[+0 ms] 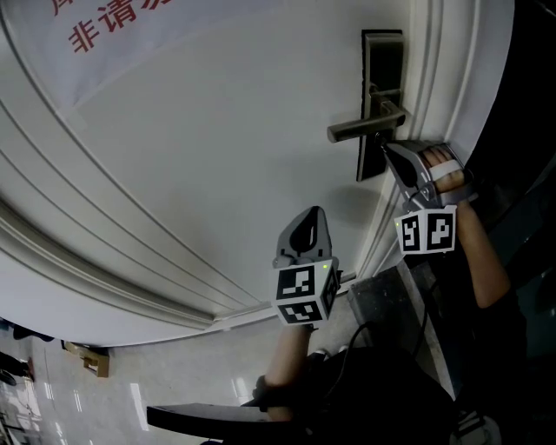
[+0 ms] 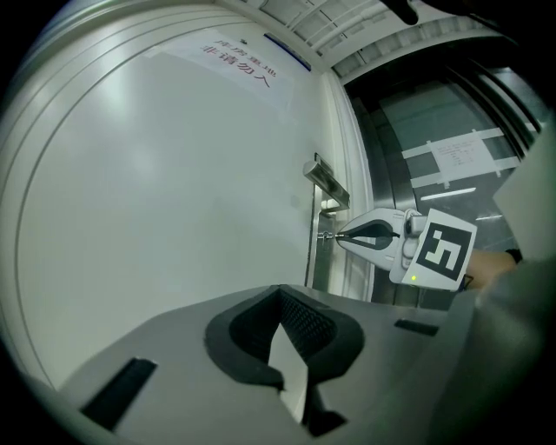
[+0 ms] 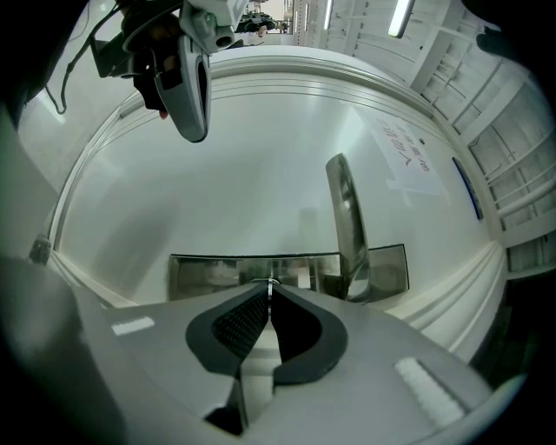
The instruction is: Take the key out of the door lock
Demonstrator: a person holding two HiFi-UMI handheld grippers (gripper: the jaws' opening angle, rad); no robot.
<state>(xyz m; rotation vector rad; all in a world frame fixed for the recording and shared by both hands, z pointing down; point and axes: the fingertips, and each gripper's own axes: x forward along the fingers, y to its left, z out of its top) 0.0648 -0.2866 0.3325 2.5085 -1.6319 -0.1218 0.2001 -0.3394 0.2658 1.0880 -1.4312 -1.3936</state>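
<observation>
A steel lock plate (image 1: 382, 87) with a lever handle (image 1: 365, 129) sits at the edge of the white door (image 1: 200, 156). Below the handle, my right gripper (image 1: 386, 147) presses its tips against the plate. In the right gripper view its jaws are shut on the thin key (image 3: 270, 284), which stands edge-on in front of the lock plate (image 3: 208, 274), left of the handle (image 3: 347, 217). The left gripper view shows the key (image 2: 324, 235) between the plate and the right gripper (image 2: 337, 235). My left gripper (image 1: 311, 214) hangs lower left, shut and holding nothing, away from the lock.
A paper notice with red print (image 1: 113, 26) hangs on the door's upper part. The moulded door frame (image 1: 434, 78) runs right beside the lock. Dark glass panels (image 2: 434, 130) stand beyond the frame. The person's arms and a cable fill the lower middle.
</observation>
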